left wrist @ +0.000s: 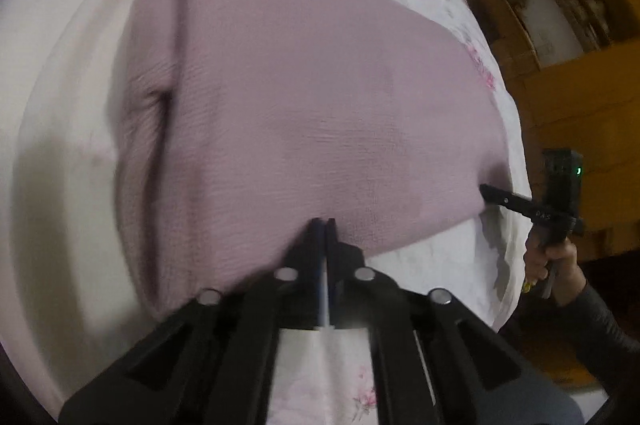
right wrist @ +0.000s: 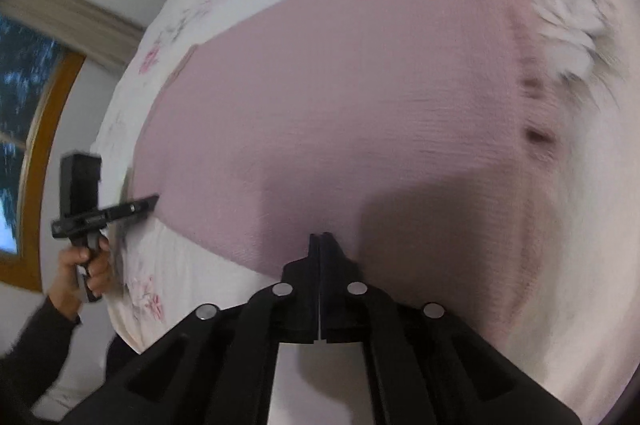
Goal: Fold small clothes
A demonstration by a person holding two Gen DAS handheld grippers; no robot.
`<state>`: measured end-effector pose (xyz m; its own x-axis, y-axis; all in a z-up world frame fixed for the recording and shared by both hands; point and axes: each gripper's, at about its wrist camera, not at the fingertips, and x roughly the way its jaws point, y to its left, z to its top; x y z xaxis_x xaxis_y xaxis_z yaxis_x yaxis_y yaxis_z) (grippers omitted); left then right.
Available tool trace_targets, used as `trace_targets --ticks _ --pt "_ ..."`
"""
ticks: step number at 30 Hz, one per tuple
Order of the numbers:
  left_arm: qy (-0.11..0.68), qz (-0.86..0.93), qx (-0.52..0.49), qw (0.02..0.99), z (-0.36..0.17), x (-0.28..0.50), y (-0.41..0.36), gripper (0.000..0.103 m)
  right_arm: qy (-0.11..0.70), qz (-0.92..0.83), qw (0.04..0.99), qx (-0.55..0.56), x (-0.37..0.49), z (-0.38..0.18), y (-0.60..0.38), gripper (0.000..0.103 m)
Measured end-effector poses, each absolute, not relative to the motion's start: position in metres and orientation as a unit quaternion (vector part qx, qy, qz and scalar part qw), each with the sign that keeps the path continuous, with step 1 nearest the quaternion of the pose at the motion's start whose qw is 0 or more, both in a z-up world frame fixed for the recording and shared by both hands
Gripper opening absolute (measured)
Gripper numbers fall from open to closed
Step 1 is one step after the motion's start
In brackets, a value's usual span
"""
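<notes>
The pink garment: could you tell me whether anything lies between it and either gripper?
Nothing visible does. The left gripper and right gripper are both shut on the pink garment at its near edge.

I count one pink garment (left wrist: 304, 97) spread on one floral bedsheet (left wrist: 424, 265), and my two grippers, left (left wrist: 323, 223) and right (right wrist: 320, 236), one in each hand.

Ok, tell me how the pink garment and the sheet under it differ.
The pink garment is one plain dusty-pink colour; the sheet is white with pink flowers. The garment has a fine ribbed weave; the sheet looks smoother. The garment's near edge is pinched by the left tool and the right tool; the sheet is not gripped. Both lie spread over the same surface.
</notes>
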<state>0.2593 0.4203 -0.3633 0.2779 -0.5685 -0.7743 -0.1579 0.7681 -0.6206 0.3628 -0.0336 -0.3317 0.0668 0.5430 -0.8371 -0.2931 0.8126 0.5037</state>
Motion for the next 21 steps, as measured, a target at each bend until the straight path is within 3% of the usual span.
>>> trace_targets --ticks 2,4,5,7,8,12,15,21 --pt "0.574 -0.138 -0.308 0.746 -0.349 0.256 0.433 0.008 0.605 0.267 0.744 0.092 0.359 -0.313 -0.045 0.007" --pt "0.555 -0.137 -0.333 0.750 -0.335 0.247 0.453 0.035 0.589 0.248 0.768 0.041 0.349 -0.291 -0.045 0.016" --pt "0.545 -0.134 -0.345 0.752 -0.327 0.243 0.460 0.039 0.576 0.246 0.779 0.005 0.344 -0.283 -0.035 0.020" --pt "0.523 -0.121 -0.380 0.753 -0.318 0.236 0.487 0.056 0.540 0.259 0.797 -0.076 0.321 -0.265 -0.008 0.049" --pt "0.518 -0.115 -0.393 0.751 -0.317 0.239 0.493 0.062 0.524 0.270 0.800 -0.110 0.308 -0.260 0.009 0.050" --pt "0.497 -0.111 -0.451 0.733 -0.320 0.241 0.526 0.066 0.461 0.311 0.792 -0.250 0.256 -0.269 0.101 0.049" --pt "0.501 -0.116 -0.461 0.723 -0.323 0.253 0.527 0.075 0.405 0.327 0.787 -0.332 0.224 -0.285 0.162 0.049" --pt "0.522 -0.123 -0.473 0.698 -0.334 0.299 0.531 0.075 0.310 0.318 0.785 -0.432 0.190 -0.314 0.248 0.055"
